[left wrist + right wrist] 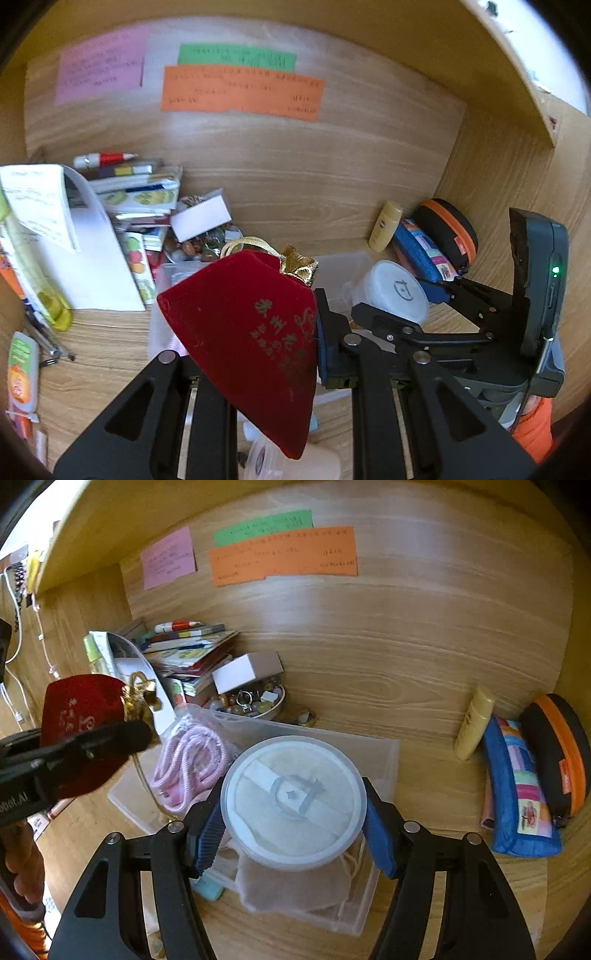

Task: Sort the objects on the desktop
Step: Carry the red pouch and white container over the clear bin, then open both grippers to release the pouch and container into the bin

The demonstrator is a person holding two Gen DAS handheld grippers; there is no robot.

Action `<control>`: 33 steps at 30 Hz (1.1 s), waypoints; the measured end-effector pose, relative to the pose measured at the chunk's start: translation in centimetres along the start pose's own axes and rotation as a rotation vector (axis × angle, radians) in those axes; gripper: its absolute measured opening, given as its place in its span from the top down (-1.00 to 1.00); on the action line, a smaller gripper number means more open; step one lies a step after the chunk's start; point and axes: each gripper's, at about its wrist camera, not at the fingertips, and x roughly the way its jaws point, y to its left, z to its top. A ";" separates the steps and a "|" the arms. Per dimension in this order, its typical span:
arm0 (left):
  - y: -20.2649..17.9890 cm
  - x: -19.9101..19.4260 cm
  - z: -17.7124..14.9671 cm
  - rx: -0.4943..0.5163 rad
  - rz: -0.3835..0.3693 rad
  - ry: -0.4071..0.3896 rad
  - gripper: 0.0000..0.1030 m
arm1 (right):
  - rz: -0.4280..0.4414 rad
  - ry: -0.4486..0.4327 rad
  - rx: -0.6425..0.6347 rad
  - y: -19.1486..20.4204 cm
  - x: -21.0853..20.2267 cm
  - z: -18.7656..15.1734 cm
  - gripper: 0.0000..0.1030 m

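My left gripper [258,354] is shut on a red velvet pouch [251,332] with gold lettering and a gold drawstring, held above the desk; the pouch also shows in the right wrist view [79,716]. My right gripper [295,827] is shut on a round white plastic container [293,801] with a moon mark on its lid, held over a clear plastic box [384,757]. The same container shows in the left wrist view [391,290]. The box holds a pink cord [192,760] and a beige cloth bag [295,886].
A stack of books and papers [184,653] stands at the back left, with a white box [247,672] and a dish of beads [255,701]. A yellow bottle [474,722], a blue patterned pouch [517,790] and a black-orange case [557,753] lie at the right. Coloured notes [284,554] hang on the back wall.
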 end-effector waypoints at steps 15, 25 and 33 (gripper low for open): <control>2.1 8.8 -0.2 -0.062 -0.057 0.173 0.65 | -0.047 0.115 -0.090 1.0 6.7 -0.8 -0.21; 1.9 8.8 -0.6 -0.024 -0.087 0.188 0.62 | -0.068 0.132 -0.119 1.2 7.1 -0.7 -0.21; 1.8 9.1 -0.7 -0.031 -0.077 0.181 0.11 | -0.103 0.112 -0.144 1.5 6.8 -0.4 -0.38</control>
